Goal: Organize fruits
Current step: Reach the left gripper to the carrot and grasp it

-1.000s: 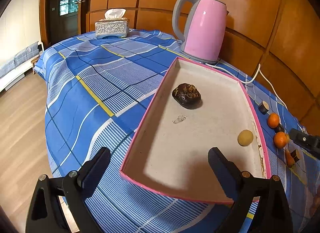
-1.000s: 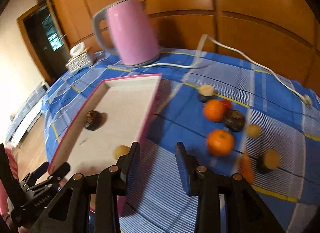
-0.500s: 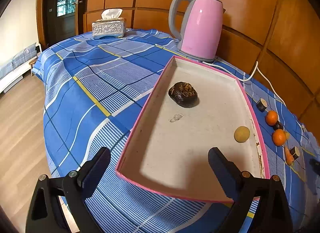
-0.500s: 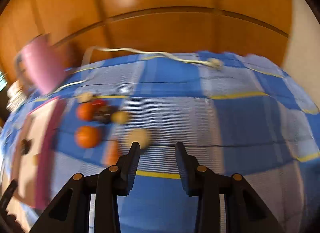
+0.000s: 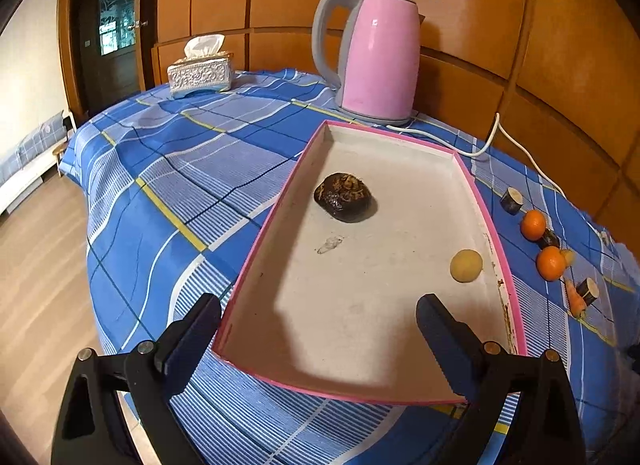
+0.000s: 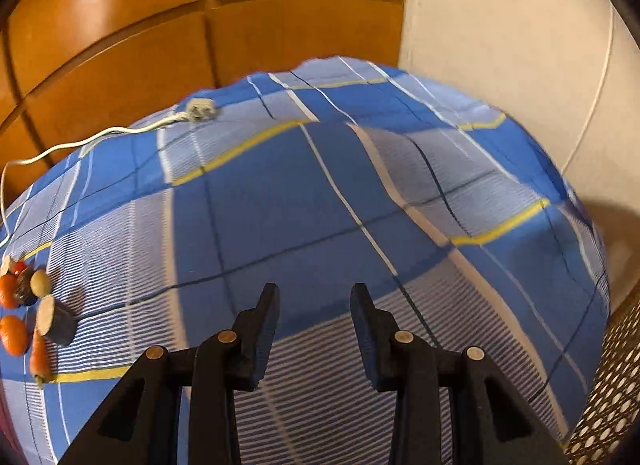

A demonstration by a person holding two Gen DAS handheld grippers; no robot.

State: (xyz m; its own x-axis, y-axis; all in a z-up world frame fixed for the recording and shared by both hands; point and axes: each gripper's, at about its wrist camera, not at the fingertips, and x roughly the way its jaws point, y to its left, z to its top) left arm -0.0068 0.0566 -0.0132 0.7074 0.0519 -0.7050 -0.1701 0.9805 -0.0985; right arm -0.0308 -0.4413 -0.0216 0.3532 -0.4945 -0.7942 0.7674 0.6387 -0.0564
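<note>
Over the near end of the pink-rimmed tray [image 5: 478, 201] we see the left gripper [image 5: 318, 319] held low and level, its black fingers spread wide, one outside the tray's left wall and one above its floor, holding nothing. The right gripper [image 6: 314, 307] points at a bare stretch of the blue plaid tablecloth [image 6: 280, 201], fingers moderately parted and empty.

The cloth is woven, with yellow and white lines, draped over a rounded table. The tray is a shallow rectangle with a matte, off-white, slightly stained floor. Behind it stands a glossy pink kettle [image 5: 378, 65] with a grey handle, its white cord [image 6: 92, 135] trailing across the cloth. A silver embossed tissue box [image 5: 200, 75] sits farther back.

Inside the tray lie a dark, wrinkled, lumpy fruit [image 5: 344, 197] and a small pale yellow round fruit [image 5: 466, 265], well apart. On the cloth right of the tray we see two smooth oranges [image 5: 551, 262], cut dark-skinned cylinders [image 6: 54, 319] and a small carrot [image 6: 39, 357].
</note>
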